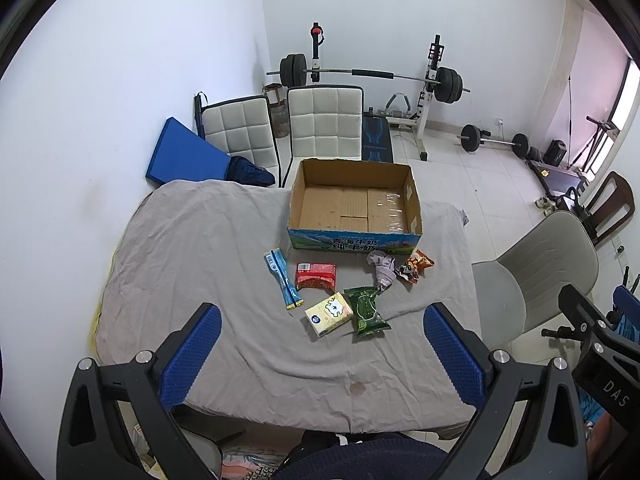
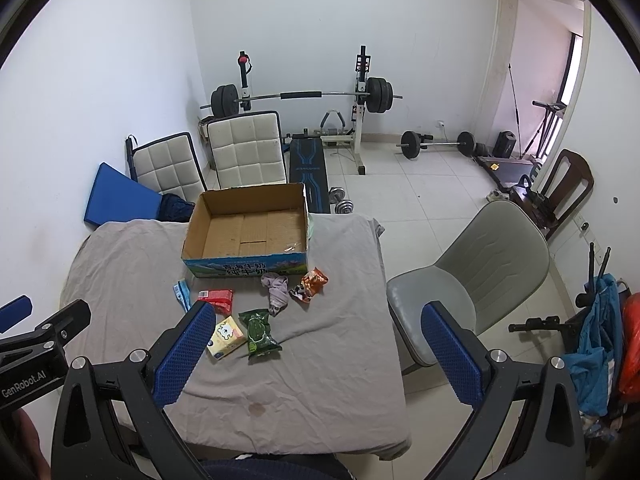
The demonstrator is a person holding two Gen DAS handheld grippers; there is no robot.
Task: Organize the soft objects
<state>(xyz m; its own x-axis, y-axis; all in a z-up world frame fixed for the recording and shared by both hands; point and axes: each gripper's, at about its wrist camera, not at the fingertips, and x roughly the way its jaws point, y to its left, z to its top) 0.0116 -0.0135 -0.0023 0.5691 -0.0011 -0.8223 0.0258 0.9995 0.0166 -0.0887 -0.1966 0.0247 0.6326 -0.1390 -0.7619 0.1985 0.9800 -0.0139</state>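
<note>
We hold the left hand-held gripper (image 1: 320,344) above the near edge of the worktop (image 1: 192,248), its blue-padded fingers spread wide with nothing between them. The right hand-held gripper (image 2: 316,346) hangs beside it, also spread wide and holding nothing.

We take the open cardboard box (image 1: 354,202) as our landmark; it sits on the grey cloth at the far side of the worktop, and we see only its bare bottom flaps inside. All the soft things lie on the cloth in front of the box. Nearest its front wall, towards the right corner, lies a crumpled grey sock (image 1: 382,266), touching an orange snack bag (image 1: 416,265) on its right. In front of the box's left corner lies a red packet (image 1: 316,276), with a long blue packet (image 1: 283,280) just to its left. Farther from the box, towards us, a yellow tissue pack (image 1: 329,314) rests against a green wet-wipe pack (image 1: 366,309).

A grey chair (image 2: 472,276) stands right of the worktop.
</note>
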